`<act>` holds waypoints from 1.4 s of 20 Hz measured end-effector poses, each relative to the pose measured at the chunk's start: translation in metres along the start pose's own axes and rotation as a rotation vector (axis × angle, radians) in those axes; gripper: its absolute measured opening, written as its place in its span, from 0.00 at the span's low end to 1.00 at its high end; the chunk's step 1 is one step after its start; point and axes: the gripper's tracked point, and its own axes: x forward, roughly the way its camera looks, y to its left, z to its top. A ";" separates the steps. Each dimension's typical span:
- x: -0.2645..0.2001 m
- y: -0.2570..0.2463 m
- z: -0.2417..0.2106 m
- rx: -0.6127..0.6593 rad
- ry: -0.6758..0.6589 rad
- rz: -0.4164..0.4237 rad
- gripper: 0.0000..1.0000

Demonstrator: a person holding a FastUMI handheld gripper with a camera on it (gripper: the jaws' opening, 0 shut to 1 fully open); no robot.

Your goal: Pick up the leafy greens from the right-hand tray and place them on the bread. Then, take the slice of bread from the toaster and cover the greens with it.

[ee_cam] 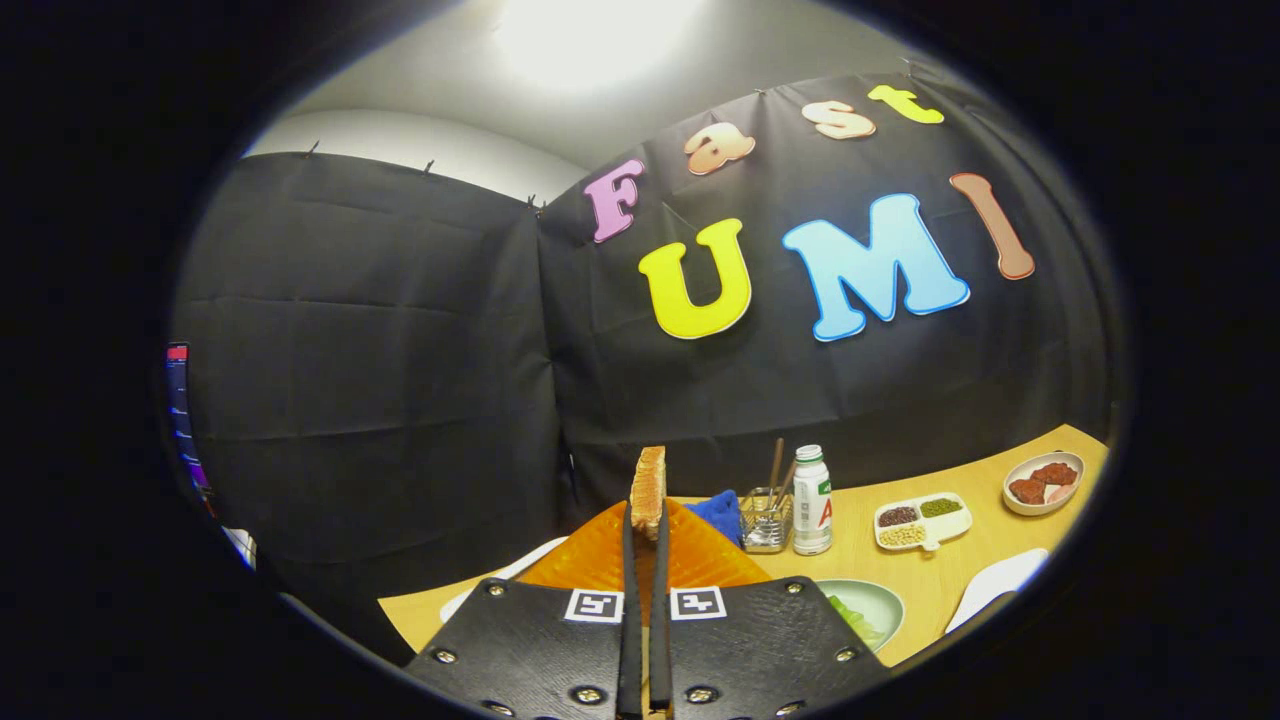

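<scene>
a red letter (too cut off to read on) marks the white bottle (pixel 812 500); nothing else readable.

The tool (pixel 646 535), closed on the upright slice of bread (pixel 649 490), hides most of the orange board (pixel 700 555) and part of the pale green dish (pixel 870 605) of greens (pixel 850 618), while the divided tray's (pixel 922 522) contents stay too small to name.
</scene>
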 end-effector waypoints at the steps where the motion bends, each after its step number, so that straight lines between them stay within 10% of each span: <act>1: 0.000 -0.004 -0.003 0.000 0.009 -0.006 0.03; 28: -0.001 -0.071 -0.076 0.012 0.147 -0.128 0.03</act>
